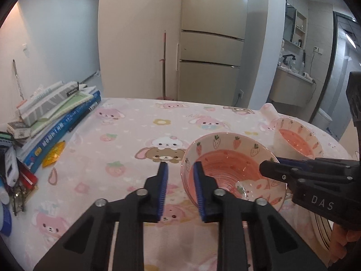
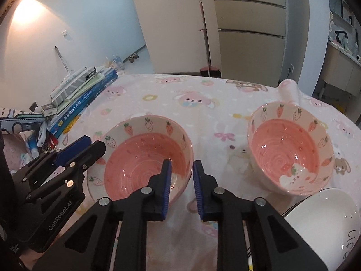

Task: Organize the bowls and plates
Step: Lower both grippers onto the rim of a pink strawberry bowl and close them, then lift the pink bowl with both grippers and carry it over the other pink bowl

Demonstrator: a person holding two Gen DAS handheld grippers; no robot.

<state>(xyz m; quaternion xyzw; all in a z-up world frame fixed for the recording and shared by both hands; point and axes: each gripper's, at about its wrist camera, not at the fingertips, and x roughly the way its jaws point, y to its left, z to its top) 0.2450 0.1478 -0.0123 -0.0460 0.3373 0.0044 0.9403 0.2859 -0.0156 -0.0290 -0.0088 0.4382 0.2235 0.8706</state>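
Pink cartoon-print cloth covers a table (image 2: 203,103) in a pale room, with a beige fridge (image 1: 212,52) and a broom (image 2: 206,38) standing behind the far edge.

Two pink strawberry bowls sit upright on the cloth, well apart. One bowl (image 2: 146,149) is near the middle of the front edge; the second bowl (image 2: 291,146) is toward the right edge, just beside a white plate (image 2: 325,223) at the front right corner.

Each tong straddles the first bowl's rim. The left gripper (image 1: 180,167) has one blue finger inside the bowl and one outside its left wall. The right gripper (image 2: 181,164) has one finger inside and one outside the right wall. Both pairs of jaws are narrow, with a gap showing; whether the pads press the rim cannot be told.

A pile of books (image 2: 83,90) lies along the left edge, with small clutter (image 1: 13,171) at the front left corner. A pen (image 1: 83,117) rests beside the books, and an orange packet (image 1: 54,153) lies just in front of them. Nothing lies between the two bowls.
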